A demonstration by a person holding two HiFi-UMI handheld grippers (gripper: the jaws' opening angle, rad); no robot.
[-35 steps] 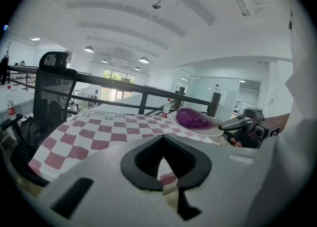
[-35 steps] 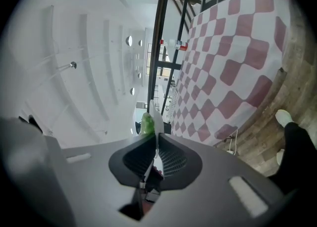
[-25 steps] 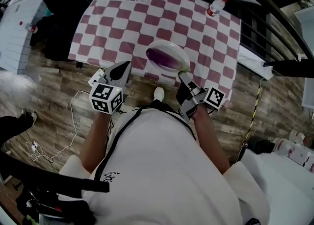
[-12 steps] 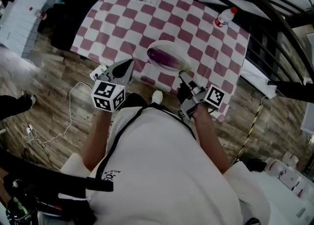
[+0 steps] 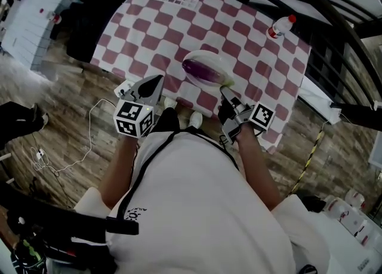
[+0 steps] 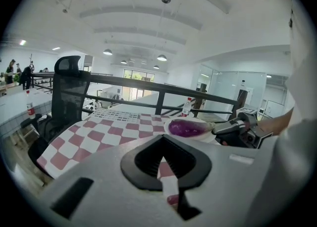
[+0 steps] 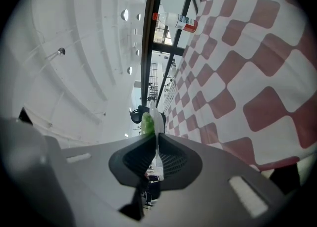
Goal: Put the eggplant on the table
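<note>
We find the right gripper (image 5: pixel 225 92) pinching the plate (image 5: pixel 207 57) by its rim, eggplant (image 5: pixel 205 73) on it; left gripper (image 5: pixel 154 81) pressed together, empty.

Open-plan office. Left gripper view: black office chair (image 6: pixel 69 92) at 9 o'clock, dark railing (image 6: pixel 143 85) across centre, glass-walled rooms (image 6: pixel 233 85) at 3 o'clock, round ceiling lamps (image 6: pixel 162 58) at 12 o'clock. Head view: wood-plank floor (image 5: pixel 65 97) at 9 o'clock.

Eggplant (image 5: pixel 206 71) skin's smooth and super glossy, sitting on a shiny white glazed-looking plate (image 5: pixel 210 57). Tablecloth (image 5: pixel 155 34) is matt checkered fabric, floor (image 5: pixel 71 117) looks like wood planks, far-right bottle (image 5: pixel 282 27) is clear plastic.
</note>
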